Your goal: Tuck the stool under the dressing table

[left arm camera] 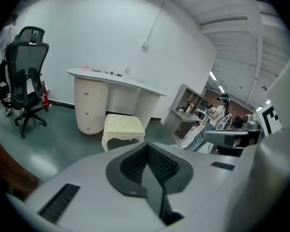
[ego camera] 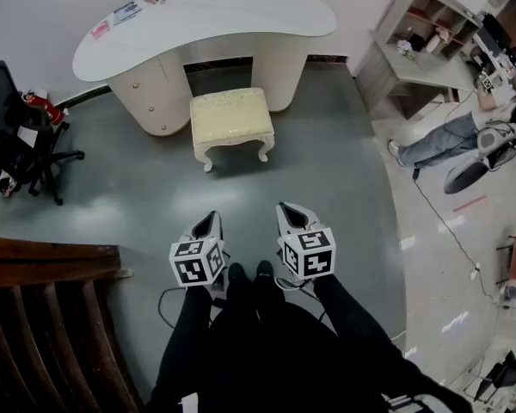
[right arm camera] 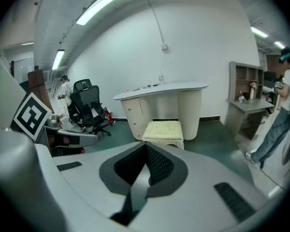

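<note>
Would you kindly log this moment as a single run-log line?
phase: pre-contact | stool: in front of dressing table, not tucked | left gripper: shut, empty | right gripper: shut, empty

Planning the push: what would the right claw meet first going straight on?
Likely the stool, dead ahead of the right claw; only bare floor shows between them, though depth is unclear.

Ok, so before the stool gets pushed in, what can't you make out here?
The small items at the far edge of the dressing table: too small to name in any view.
Rear legs of the stool: head view, hidden under its own seat.
The opening under the tabletop: head view, mostly covered by the top, depth unclear.
The person at the right: head view, partly cut off by the edge.
</note>
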Demonstrator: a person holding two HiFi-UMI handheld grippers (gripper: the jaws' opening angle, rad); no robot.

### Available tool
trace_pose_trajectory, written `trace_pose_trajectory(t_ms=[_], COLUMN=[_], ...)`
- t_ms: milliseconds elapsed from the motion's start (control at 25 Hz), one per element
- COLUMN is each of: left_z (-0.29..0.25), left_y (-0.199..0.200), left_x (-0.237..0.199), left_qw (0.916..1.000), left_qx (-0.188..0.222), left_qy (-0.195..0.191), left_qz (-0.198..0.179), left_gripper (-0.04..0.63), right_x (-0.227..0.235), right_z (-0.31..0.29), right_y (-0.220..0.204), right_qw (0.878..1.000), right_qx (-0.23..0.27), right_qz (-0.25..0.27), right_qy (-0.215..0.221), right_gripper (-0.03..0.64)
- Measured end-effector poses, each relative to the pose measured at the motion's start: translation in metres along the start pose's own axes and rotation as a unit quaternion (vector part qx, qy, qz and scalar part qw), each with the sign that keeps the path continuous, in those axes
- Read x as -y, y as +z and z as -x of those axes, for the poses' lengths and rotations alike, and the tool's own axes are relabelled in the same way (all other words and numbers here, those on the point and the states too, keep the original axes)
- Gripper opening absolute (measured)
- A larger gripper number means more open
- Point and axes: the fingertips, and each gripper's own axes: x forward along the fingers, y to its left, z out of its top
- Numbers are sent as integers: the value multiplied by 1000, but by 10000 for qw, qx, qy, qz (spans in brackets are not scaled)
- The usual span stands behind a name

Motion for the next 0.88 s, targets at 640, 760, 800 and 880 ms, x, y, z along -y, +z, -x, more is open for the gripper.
trace_pose_trajectory(t_ms=[640, 760, 800, 880], left_z=[-3, -5, -5, -5], left_y=[3, 6, 8, 13], left_x=[-5, -10, -11, -14], left_qw=[9995, 9992, 9990, 9986], left_qx=[147, 158, 175, 226], left_qy=[244, 362, 404, 487], left_qz=[-142, -57, -42, -20], left_gripper=[8, 8, 8, 8], right_x=[11, 26, 31, 42], right_z=[3, 3, 3, 1], right_y=[3, -3, -4, -6], right_qw=[9992, 9997, 9998, 9996], right_qx=[236, 101, 45, -49], right_qz=[317, 157, 100, 20], right_qy=[-37, -147, -188, -279], right_gripper=[5, 5, 5, 5])
